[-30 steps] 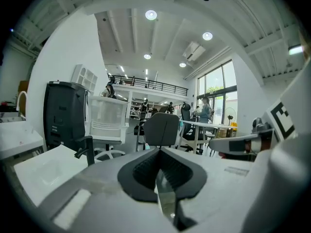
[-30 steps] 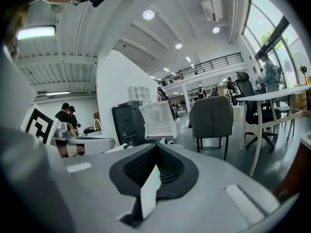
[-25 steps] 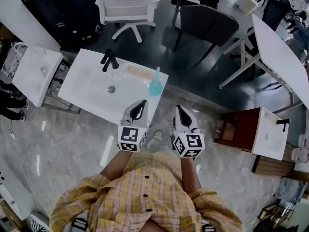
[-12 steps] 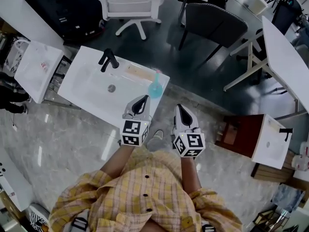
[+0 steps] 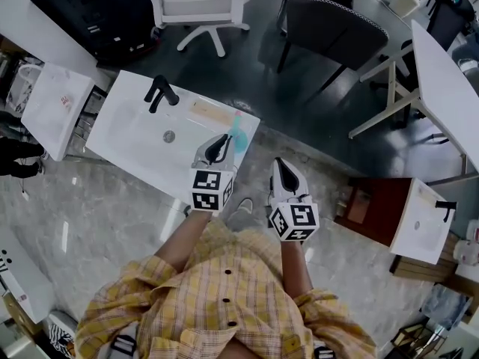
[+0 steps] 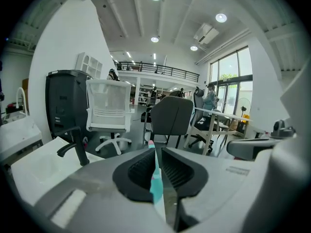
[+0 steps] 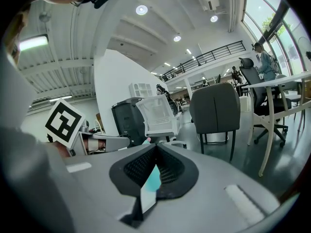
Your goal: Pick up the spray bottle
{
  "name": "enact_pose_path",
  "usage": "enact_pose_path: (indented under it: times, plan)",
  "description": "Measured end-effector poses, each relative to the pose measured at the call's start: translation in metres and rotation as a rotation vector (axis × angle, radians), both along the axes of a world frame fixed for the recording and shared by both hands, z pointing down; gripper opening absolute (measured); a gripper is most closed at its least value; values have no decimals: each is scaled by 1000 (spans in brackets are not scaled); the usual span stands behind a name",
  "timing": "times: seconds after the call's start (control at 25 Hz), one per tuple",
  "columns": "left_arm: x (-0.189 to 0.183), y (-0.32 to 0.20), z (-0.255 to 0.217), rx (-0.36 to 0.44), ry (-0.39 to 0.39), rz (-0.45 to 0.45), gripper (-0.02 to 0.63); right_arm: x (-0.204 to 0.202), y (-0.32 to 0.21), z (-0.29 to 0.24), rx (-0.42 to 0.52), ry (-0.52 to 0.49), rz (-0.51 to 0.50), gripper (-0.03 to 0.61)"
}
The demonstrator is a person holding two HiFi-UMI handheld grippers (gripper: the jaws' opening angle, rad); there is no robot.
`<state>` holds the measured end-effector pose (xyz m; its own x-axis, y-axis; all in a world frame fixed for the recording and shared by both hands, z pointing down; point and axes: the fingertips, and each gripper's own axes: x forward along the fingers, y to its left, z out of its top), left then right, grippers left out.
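The turquoise spray bottle [image 5: 239, 132] with a pink tip stands at the right corner of the white sink unit [image 5: 135, 137]. My left gripper [image 5: 223, 137] hangs over the sink's near edge, its tips just beside the bottle and partly hiding it. Its jaws are shut with nothing in them. In the left gripper view the bottle [image 6: 156, 188] shows only as a thin strip through the slit between the jaws. My right gripper [image 5: 279, 165] hangs over the floor to the right of the sink, shut and empty. Its own view shows a sliver of the bottle [image 7: 152, 179].
A black faucet [image 5: 159, 92] stands at the back of the sink, and a beige strip [image 5: 209, 113] lies near the bottle. Behind are a white office chair [image 5: 202, 6] and a dark chair [image 5: 329, 25]. A white table [image 5: 449, 81] and a second small sink [image 5: 419, 219] are on the right.
My left gripper has moved forward over the sink's edge and now reaches the bottle. The right gripper has hardly moved.
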<state>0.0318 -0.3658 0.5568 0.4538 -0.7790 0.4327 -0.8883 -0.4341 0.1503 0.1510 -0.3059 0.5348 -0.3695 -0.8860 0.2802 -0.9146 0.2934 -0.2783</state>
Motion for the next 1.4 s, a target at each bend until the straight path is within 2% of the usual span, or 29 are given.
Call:
enact_pose_path:
  times: [0.48,1.28,1.4]
  plan:
    - [9,-35,27,-88,-27,-31,95,3,-18,13,-24,-8,-26,0]
    - [18,-58,62,-207,-77,-66,95,21,-22,21,-34,-5,9,0]
    - [16,-59,62,-202,-94,-75,74,21,-20,21,-34,-2,8,0]
